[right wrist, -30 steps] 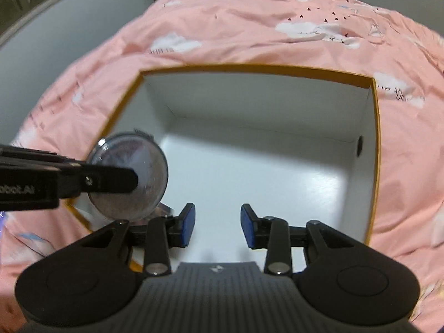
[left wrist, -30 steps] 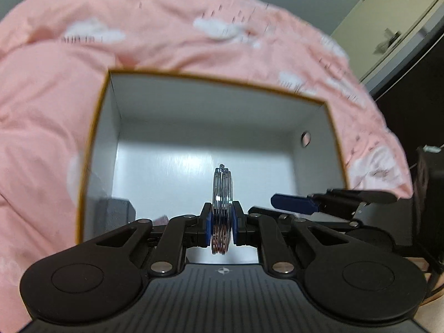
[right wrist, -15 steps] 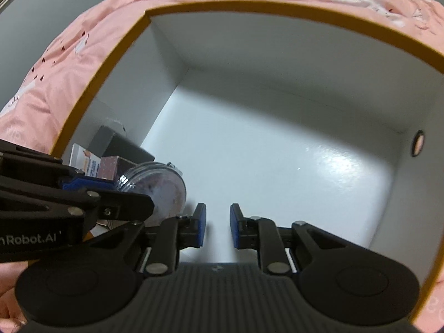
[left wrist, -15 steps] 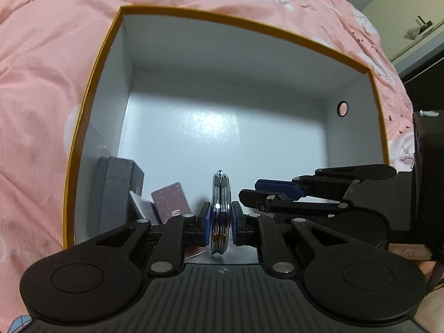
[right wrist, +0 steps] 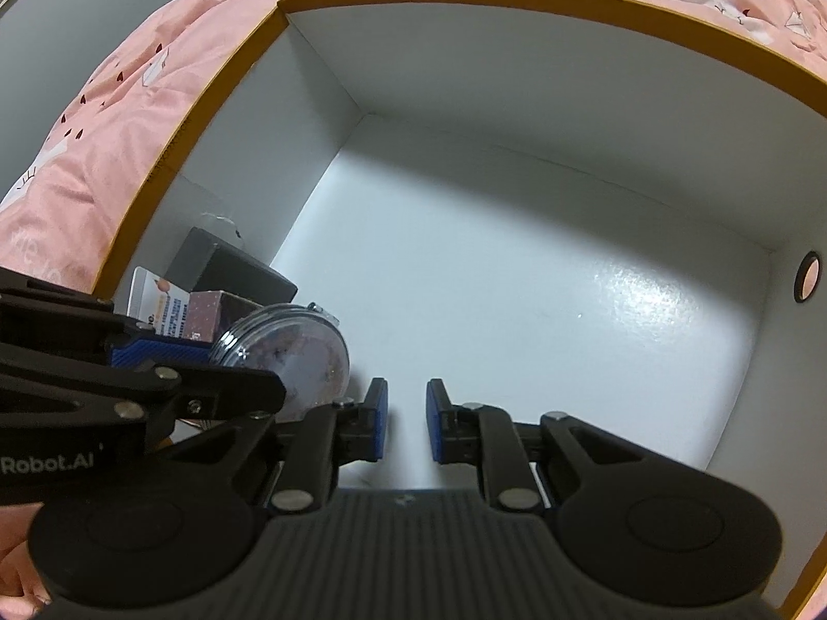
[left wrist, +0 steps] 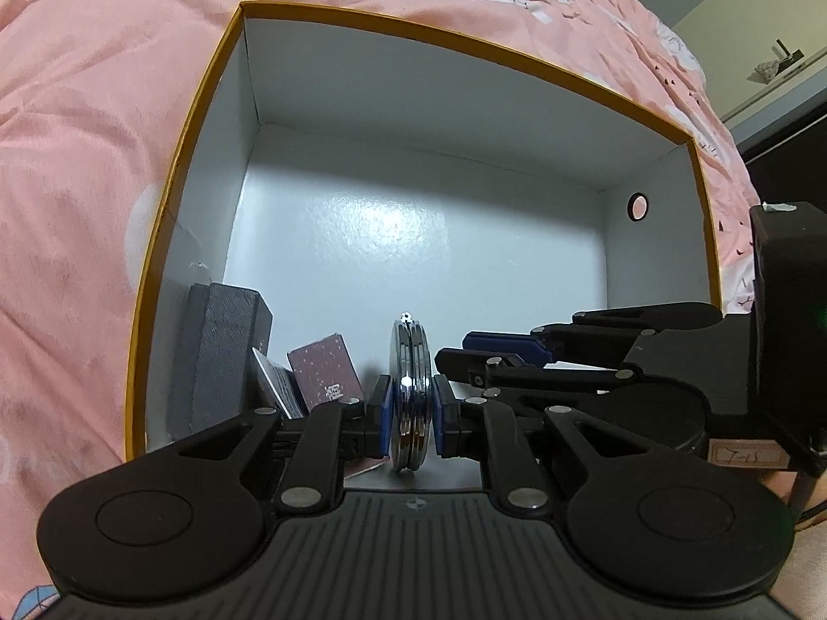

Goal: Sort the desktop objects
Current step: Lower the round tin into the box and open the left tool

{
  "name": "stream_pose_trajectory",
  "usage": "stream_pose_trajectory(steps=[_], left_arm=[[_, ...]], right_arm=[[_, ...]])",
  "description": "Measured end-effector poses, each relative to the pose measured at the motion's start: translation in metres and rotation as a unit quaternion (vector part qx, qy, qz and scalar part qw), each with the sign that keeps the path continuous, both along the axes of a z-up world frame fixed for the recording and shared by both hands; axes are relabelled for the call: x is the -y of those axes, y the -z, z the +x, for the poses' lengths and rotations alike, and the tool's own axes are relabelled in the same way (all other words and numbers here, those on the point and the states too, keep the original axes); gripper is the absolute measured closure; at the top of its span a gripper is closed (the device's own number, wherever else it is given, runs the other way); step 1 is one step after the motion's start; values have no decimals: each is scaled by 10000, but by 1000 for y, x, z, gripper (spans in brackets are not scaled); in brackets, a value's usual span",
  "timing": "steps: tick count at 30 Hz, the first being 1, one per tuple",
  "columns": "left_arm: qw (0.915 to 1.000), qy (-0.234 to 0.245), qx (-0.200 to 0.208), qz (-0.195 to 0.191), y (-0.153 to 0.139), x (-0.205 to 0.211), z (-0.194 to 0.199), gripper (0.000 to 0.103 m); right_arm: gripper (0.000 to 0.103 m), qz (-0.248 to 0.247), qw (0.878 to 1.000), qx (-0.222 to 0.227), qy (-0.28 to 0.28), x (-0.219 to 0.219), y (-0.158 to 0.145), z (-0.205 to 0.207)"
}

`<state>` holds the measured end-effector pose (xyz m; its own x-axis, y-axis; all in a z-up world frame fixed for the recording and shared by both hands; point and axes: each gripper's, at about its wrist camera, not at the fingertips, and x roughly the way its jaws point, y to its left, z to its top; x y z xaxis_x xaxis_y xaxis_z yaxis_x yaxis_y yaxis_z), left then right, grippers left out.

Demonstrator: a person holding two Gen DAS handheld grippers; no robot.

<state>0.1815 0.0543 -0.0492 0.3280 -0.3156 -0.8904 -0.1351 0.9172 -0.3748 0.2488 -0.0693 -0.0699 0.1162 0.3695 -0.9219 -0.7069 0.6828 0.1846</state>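
My left gripper (left wrist: 411,416) is shut on a round clear compact case (left wrist: 411,392), held upright on edge low inside a white box with an orange rim (left wrist: 170,191). The case also shows in the right wrist view (right wrist: 305,356), pinched by the left gripper's fingers (right wrist: 155,356). My right gripper (right wrist: 407,416) is empty, its jaws a small gap apart, low inside the same box (right wrist: 222,88), just right of the left one; it shows in the left wrist view (left wrist: 496,349).
In the box's near left corner stand a dark grey case (left wrist: 222,356), a white card (left wrist: 276,382) and a maroon speckled box (left wrist: 325,369). A round hole (left wrist: 637,205) pierces the right wall. A pink quilt (left wrist: 77,129) surrounds the box.
Both grippers have moved forward and down into the box, the left still holding the compact case. The right gripper's jaws have narrowed.
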Motion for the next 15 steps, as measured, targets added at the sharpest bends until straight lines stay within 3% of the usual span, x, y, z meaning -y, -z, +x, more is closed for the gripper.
stream_pose_trajectory(steps=[7, 15], left_arm=[[9997, -23, 241, -4, -15, -4, -6, 80], [9956, -374, 840, 164, -41, -23, -22, 80]], right_arm=[[85, -30, 10000, 0, -78, -6, 3, -3], [87, 104, 9993, -200, -291, -18, 4, -10]])
